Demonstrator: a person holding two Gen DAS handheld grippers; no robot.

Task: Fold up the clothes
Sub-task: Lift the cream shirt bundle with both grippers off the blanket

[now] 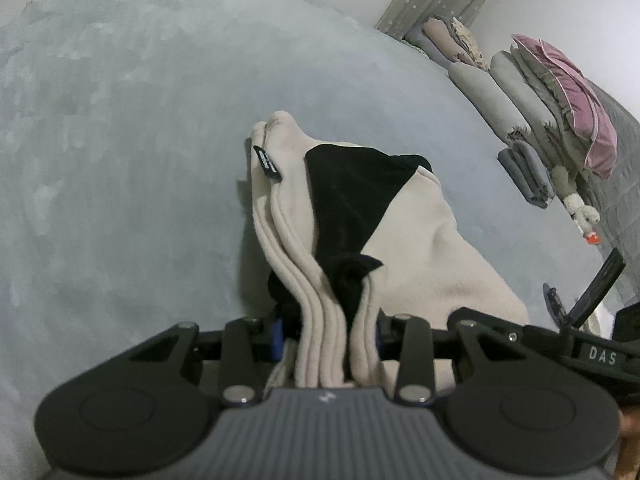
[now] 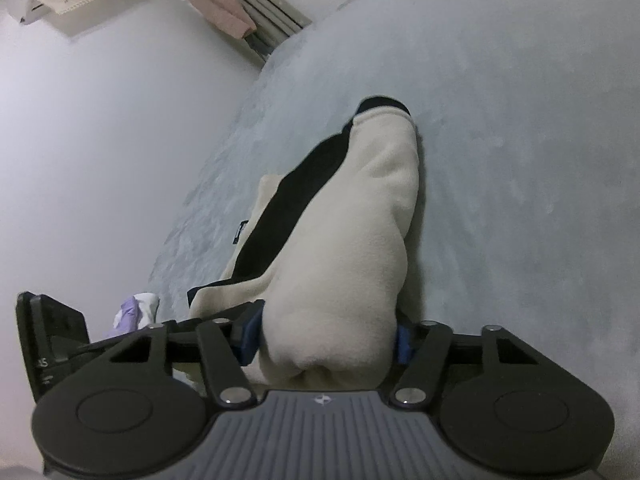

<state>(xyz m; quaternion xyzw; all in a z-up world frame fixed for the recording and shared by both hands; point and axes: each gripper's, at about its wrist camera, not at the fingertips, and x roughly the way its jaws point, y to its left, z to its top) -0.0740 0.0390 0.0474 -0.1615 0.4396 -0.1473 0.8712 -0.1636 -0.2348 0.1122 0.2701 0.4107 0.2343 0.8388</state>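
Note:
A cream and black fleece garment (image 1: pixel 420 236) hangs bunched over the pale blue bed cover (image 1: pixel 120 140). My left gripper (image 1: pixel 328 336) is shut on its layered cream edge, with black fabric between the folds and a small black label (image 1: pixel 266 164) farther out. In the right wrist view, my right gripper (image 2: pixel 326 340) is shut on a thick cream fold of the same garment (image 2: pixel 344 240), whose black-trimmed end (image 2: pixel 382 104) reaches down to the bed cover (image 2: pixel 520 160). The other gripper shows at the right edge of the left wrist view (image 1: pixel 592 344) and the left edge of the right wrist view (image 2: pixel 48 332).
Folded grey bedding and a pink pillow (image 1: pixel 560 96) are stacked at the right, with a small plush toy (image 1: pixel 580 208) below them. A radiator with a pink cloth (image 2: pixel 224 4) stands by the white wall. A purple and white item (image 2: pixel 136 312) lies at the bed's edge.

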